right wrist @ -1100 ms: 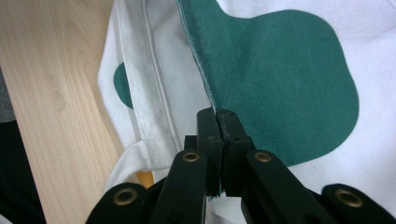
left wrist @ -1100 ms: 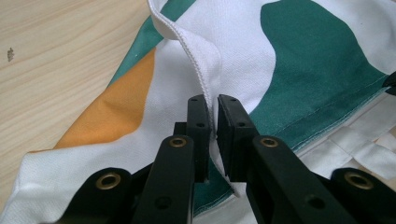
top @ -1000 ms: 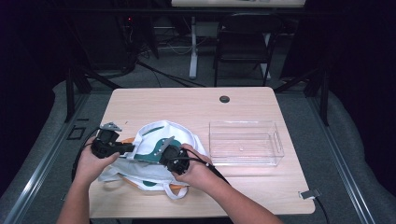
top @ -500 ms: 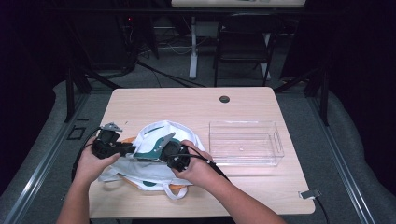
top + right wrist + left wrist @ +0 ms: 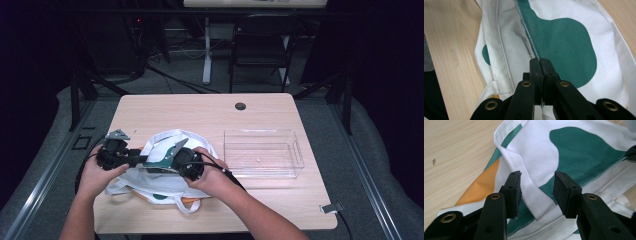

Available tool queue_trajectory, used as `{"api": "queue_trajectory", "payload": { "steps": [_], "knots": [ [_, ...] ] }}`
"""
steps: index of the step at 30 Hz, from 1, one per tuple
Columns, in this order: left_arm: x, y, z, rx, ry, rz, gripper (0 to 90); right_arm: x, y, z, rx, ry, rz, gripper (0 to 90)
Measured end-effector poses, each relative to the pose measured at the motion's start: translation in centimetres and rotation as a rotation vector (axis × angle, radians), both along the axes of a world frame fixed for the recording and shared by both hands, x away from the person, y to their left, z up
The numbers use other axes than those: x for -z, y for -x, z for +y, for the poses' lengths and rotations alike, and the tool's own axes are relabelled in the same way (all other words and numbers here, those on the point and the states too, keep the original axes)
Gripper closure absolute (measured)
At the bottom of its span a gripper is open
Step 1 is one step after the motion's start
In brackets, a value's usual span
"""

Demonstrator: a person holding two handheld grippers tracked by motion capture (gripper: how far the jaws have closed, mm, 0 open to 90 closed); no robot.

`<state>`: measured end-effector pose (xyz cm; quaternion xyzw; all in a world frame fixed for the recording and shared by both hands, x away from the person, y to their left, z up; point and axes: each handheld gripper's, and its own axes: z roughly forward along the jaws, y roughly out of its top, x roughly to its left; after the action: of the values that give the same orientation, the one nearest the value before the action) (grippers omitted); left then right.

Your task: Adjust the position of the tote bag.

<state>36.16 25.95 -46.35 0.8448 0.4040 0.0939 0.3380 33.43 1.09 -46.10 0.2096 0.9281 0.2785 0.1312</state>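
**Left fingers released from tote bag; right pinch holding**

I see my left gripper (image 5: 537, 195) with its fingers (image 5: 514, 192) spread, having just been opening. A white fold of the tote bag (image 5: 564, 152) lies between them, and neither pad presses on it. A second ago these fingers were nearly closed on that cloth.

My right gripper (image 5: 540, 65) has its fingers (image 5: 535, 72) pressed together on the bag's edge, where the green patch meets the white seam. That pinch is unchanged from the earlier frames.

In the high view, the left gripper (image 5: 136, 159) sits at the bag's left side and the right gripper (image 5: 162, 161) over its middle; neither hand has shifted noticeably. The bag lies crumpled at the near-left of the counter (image 5: 200, 112). A clear plastic bin (image 5: 262, 152) stands just beside it, to the right.
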Motion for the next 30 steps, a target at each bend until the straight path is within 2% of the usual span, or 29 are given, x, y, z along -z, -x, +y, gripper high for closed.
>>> {"api": "queue_trajectory", "payload": {
  "steps": [9, 17, 21, 29, 30],
  "knots": [
    [-0.4, 0.6, -1.4, 0.071, -0.026, -0.007, 55.9, -0.4, -0.2, -0.1, 0.008, -0.006, 0.000, 89.2],
    [-0.4, 0.9, -2.6, 0.104, -0.032, -0.010, 55.5, -0.7, -0.5, -0.3, 0.018, -0.011, -0.009, 89.2],
    [-0.2, 0.9, -2.9, 0.111, -0.046, -0.003, 55.5, -1.0, -0.6, -0.3, 0.017, -0.008, -0.012, 89.2],
    [-0.1, 1.0, -3.0, 0.113, -0.044, -0.014, 56.7, -1.1, -0.8, -0.3, 0.025, -0.008, -0.017, 89.2],
    [-0.1, 1.0, -3.1, 0.116, -0.047, -0.014, 56.1, -1.1, -0.8, -0.3, 0.029, -0.021, -0.016, 89.2]
  ]
}}
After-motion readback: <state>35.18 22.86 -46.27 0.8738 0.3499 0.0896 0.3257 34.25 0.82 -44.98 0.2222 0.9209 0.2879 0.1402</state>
